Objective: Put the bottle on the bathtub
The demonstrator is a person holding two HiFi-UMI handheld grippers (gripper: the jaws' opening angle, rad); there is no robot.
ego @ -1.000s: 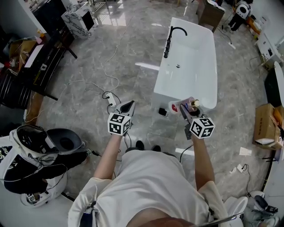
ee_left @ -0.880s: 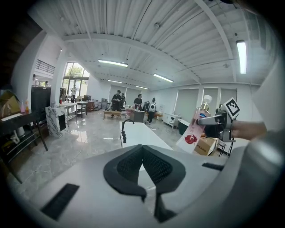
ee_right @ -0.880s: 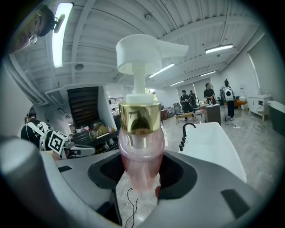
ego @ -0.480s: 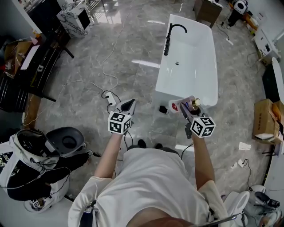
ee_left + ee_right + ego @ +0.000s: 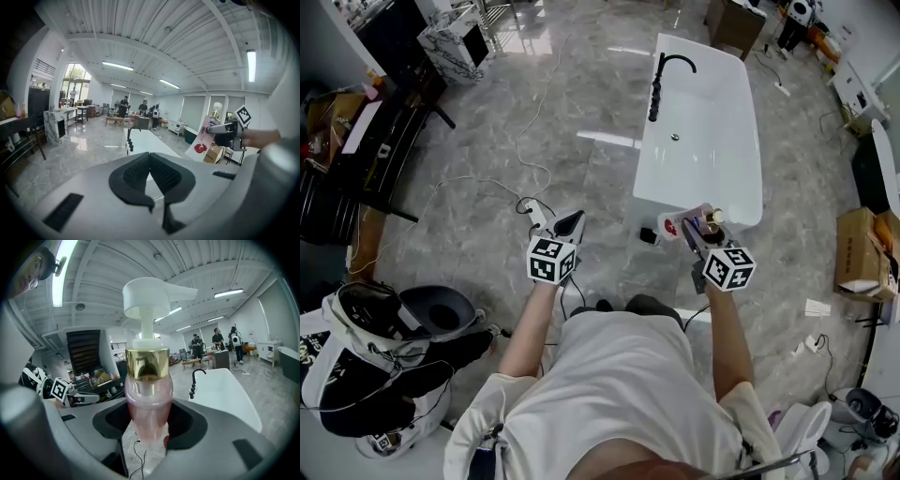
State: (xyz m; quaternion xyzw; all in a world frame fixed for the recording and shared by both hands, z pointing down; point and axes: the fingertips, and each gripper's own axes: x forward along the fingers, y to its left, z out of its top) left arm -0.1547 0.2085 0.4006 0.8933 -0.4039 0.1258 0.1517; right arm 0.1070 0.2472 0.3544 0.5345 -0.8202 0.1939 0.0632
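Bare marble floor (image 5: 581, 187) leads to the white bathtub (image 5: 757, 159), its rim free except a black faucet (image 5: 661, 80) on the left side.

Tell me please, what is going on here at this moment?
A person stands on a grey floor near a white bathtub, with one tool in each hand. The right tool is closed on a pink pump bottle with a gold collar and holds it in front of the near end of the bathtub. The left tool is shut and holds nothing. The bottle is not yet on the bathtub.
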